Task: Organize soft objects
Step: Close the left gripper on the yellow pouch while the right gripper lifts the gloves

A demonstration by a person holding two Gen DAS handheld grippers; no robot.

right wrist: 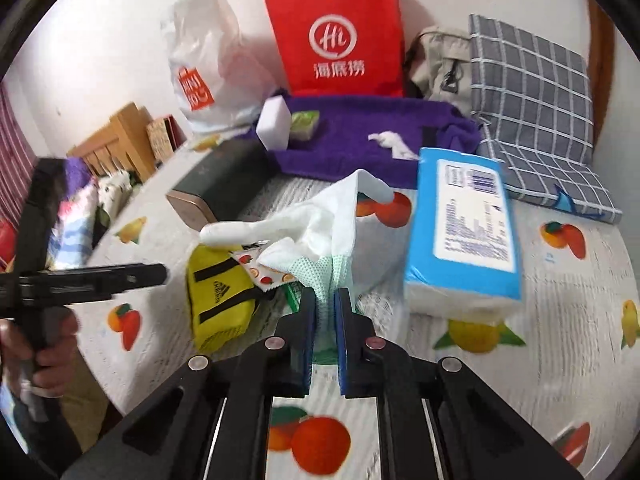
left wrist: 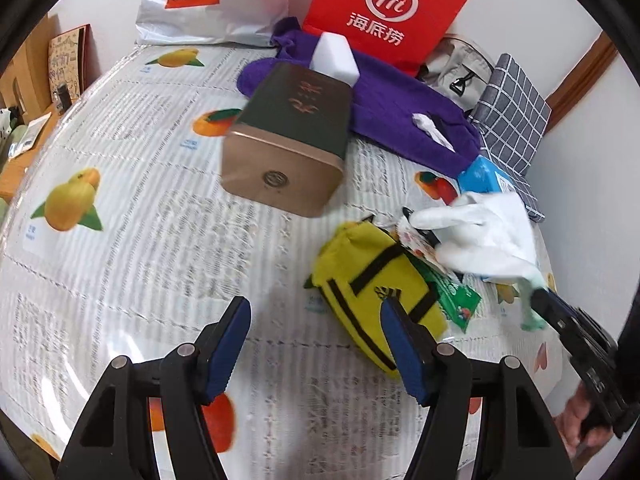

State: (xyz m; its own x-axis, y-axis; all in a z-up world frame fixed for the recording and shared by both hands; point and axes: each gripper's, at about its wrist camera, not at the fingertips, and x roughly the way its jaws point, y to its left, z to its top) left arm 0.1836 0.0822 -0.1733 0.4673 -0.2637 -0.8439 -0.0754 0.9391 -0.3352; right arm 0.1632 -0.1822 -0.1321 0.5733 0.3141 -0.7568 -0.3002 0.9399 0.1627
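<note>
1. Your right gripper (right wrist: 325,300) has its jaws clamped on the green-dotted cuff of the white glove (right wrist: 316,220), gripping it at the hem so the fingers hang free and the glove lifts clear of the clutter beneath it.
2. The glove hangs just above the yellow pouch (left wrist: 376,296), which lies flat on the fruit-print bench (left wrist: 120,280) with a green snack packet (left wrist: 456,300) tucked against its far edge.
3. Your left gripper (left wrist: 316,340) hovers over the bench just beside the yellow pouch, jaws apart and holding nothing, one pad over the pouch's near corner; it looks placed to take the pouch next.
4. Behind the yellow pouch, the purple towel (right wrist: 360,128) is spread out carrying a white sponge block (right wrist: 274,128) and a crumpled tissue (right wrist: 390,142); it appears to be the collecting spot for soft things.
5. The blue tissue pack (right wrist: 464,236) sits right of the pouch, the dark tin (left wrist: 288,136) beyond it; the tin likely stays put.
</note>
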